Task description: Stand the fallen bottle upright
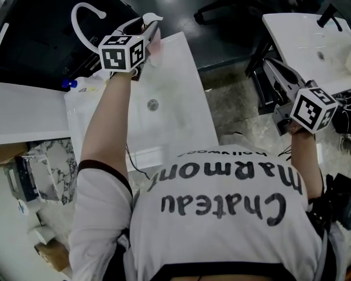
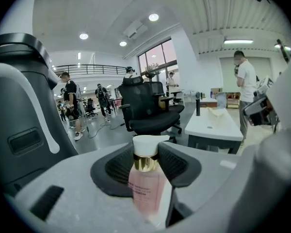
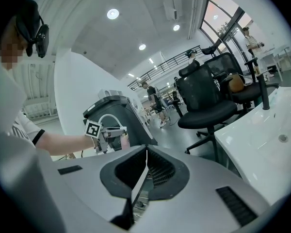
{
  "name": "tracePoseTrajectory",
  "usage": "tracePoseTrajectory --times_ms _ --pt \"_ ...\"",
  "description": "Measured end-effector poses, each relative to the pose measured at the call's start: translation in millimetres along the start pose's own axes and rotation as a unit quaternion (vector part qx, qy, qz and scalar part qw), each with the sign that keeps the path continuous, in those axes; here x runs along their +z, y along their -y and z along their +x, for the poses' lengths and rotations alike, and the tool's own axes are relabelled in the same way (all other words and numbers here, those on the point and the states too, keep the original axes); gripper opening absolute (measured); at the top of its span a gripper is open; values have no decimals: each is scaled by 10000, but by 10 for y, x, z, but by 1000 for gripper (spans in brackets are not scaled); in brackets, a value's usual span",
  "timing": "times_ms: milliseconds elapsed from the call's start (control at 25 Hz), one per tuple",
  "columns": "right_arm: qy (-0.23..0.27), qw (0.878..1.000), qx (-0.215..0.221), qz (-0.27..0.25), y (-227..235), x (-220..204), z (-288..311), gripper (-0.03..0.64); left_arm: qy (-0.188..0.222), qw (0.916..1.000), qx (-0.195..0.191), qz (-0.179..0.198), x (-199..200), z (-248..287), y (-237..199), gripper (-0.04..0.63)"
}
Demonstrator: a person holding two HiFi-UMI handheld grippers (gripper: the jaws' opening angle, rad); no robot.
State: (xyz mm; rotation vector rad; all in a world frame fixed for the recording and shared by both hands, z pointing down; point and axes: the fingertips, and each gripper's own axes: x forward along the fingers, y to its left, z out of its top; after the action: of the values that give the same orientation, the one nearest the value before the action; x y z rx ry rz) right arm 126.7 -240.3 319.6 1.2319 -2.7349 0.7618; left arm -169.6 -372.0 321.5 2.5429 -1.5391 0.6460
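Left gripper (image 2: 146, 155) clamps the pink, white-capped plastic bottle (image 2: 148, 188) upright between its jaws (apparently airborne). Setting down remains; right gripper (image 3: 146, 152) closed, empty.

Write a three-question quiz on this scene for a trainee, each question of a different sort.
1. True or false: the right gripper has its jaws together with nothing between them.
2. What is the left gripper clamped on?
A. a pink bottle
B. a black faucet
C. a folded cloth
3. Fill in the blank: the collar just below the bottle's white cap is ____ in colour.

Key: 1 true; 2 A; 3 gold.
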Motion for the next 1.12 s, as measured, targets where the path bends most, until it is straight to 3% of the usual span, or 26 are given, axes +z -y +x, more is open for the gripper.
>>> tracePoseTrajectory --times_ms 1120 --pt "-197 9996 159 -110 -227 -103 32 17 501 9966 188 -628 -255 -628 -180 167"
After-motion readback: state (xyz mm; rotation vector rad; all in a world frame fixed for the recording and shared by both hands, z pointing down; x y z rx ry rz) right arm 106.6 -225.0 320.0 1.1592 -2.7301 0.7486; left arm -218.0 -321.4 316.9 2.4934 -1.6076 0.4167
